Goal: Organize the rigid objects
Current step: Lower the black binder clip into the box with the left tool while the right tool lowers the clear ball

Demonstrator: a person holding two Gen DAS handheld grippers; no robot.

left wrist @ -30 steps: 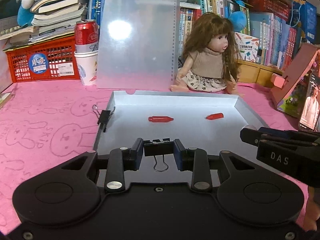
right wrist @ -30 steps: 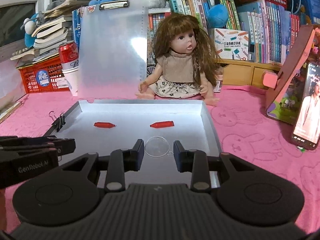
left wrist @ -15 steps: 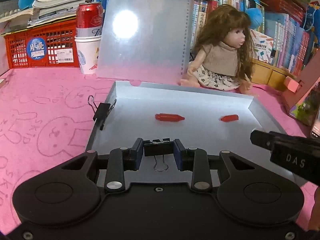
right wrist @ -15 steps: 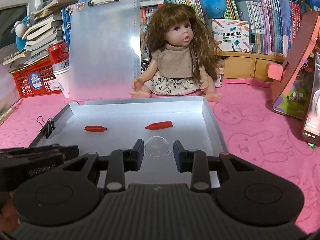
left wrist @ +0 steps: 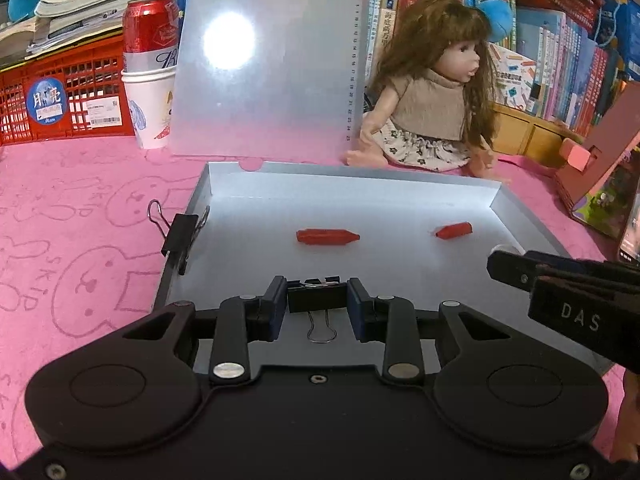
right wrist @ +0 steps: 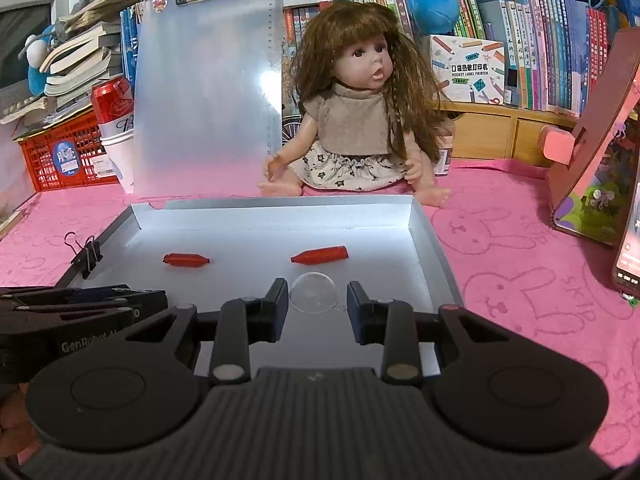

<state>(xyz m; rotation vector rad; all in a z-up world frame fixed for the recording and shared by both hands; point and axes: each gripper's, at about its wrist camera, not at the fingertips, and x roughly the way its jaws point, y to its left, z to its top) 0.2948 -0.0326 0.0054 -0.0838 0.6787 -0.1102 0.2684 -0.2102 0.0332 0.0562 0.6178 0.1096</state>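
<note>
My left gripper [left wrist: 317,294] is shut on a black binder clip [left wrist: 317,300], whose wire handle hangs below, over the near edge of a shallow silver tray [left wrist: 360,182]. My right gripper [right wrist: 317,294] is shut on a small clear dome [right wrist: 314,293], low over the tray's near right part. Two red capsule-shaped pieces [right wrist: 186,260] [right wrist: 320,255] lie on the tray floor beyond both grippers. A second black binder clip [left wrist: 180,236] is clipped on the tray's left wall. Each gripper shows in the other's view, the right gripper [left wrist: 498,266] with the dome at its tip.
A doll [right wrist: 360,120] sits behind the tray beside an upright clear clipboard [right wrist: 204,92]. A red can on paper cups [left wrist: 150,68] and a red crate [left wrist: 60,96] stand back left. Books line the back. A pink stand [right wrist: 592,160] and a phone [right wrist: 628,256] are at the right.
Both grippers have come forward and a little lower over the tray, which now looks nearer. The binder clip and the dome kept their places between the fingers.
</note>
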